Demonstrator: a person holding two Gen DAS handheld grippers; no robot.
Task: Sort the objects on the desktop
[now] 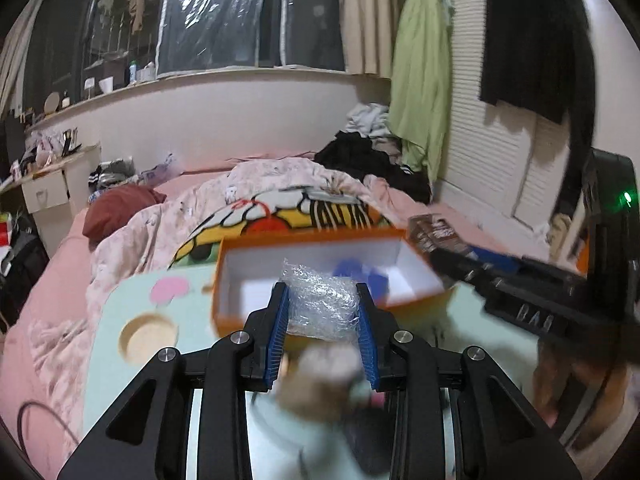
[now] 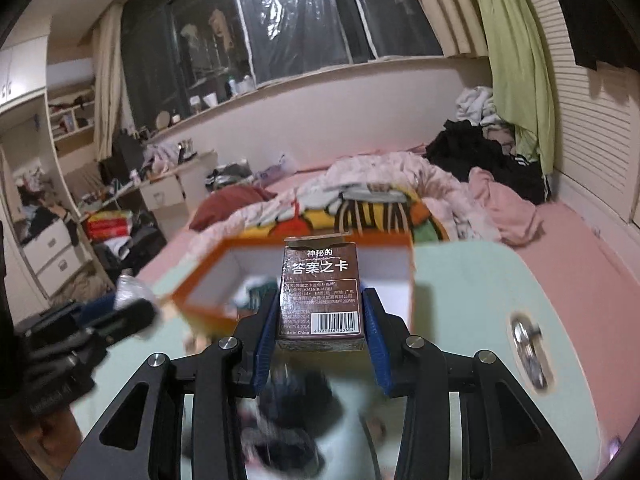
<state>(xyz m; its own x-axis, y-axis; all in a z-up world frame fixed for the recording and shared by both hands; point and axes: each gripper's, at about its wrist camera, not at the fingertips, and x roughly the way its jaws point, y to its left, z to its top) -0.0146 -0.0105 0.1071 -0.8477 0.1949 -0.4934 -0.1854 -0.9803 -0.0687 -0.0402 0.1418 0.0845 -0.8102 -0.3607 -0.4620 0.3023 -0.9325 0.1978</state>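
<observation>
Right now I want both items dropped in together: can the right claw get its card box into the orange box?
Probably yes. The right claw grips the brown card box just short of the orange box, whose top is open, nothing between them.

One orange box [image 1: 320,240], white inside, open top. One clear plastic wad [image 1: 320,300]. One brown card box [image 2: 320,292] with barcode. One pale green table [image 2: 480,280]. Two grippers: left [image 1: 322,312], right [image 2: 320,312].
</observation>
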